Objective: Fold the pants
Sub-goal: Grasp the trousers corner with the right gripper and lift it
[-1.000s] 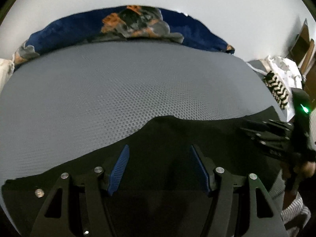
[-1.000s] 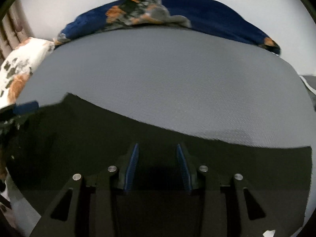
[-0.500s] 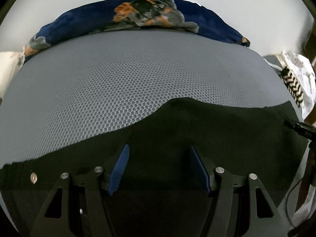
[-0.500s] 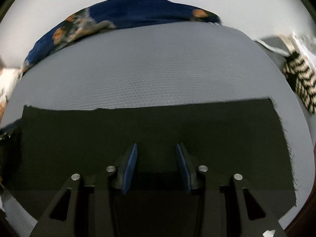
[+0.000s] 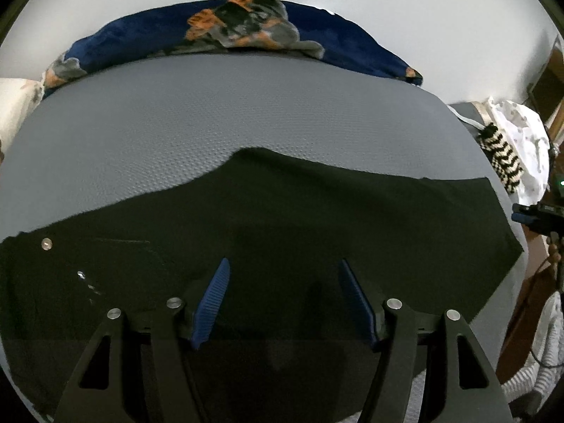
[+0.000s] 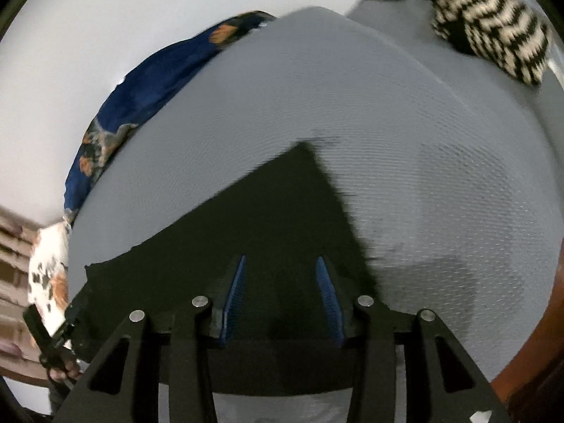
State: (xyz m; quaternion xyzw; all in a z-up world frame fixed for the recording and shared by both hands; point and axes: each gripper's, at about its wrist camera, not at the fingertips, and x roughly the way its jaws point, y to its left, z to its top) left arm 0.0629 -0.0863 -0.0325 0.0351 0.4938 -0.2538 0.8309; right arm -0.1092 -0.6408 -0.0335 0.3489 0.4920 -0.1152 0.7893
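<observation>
Black pants [image 5: 282, 232] lie flat on the grey bed [image 5: 218, 120], filling the 6 o'clock half of the left wrist view; one corner peaks toward 12 o'clock in the right wrist view.

Left claw [image 5: 283, 299]: jaws apart, empty, above the cloth.

Right claw [image 6: 282, 298]: jaws narrower but parted, nothing pinched.

Handling judgement: the fabric looks soft, light and limp, so it will sag and drag. Best taken at the edge corners, one per claw, pinching both layers.

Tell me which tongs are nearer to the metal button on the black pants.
Left. The left tongs hang over the pants at the end with the button; the right tongs are over the opposite end.
</observation>
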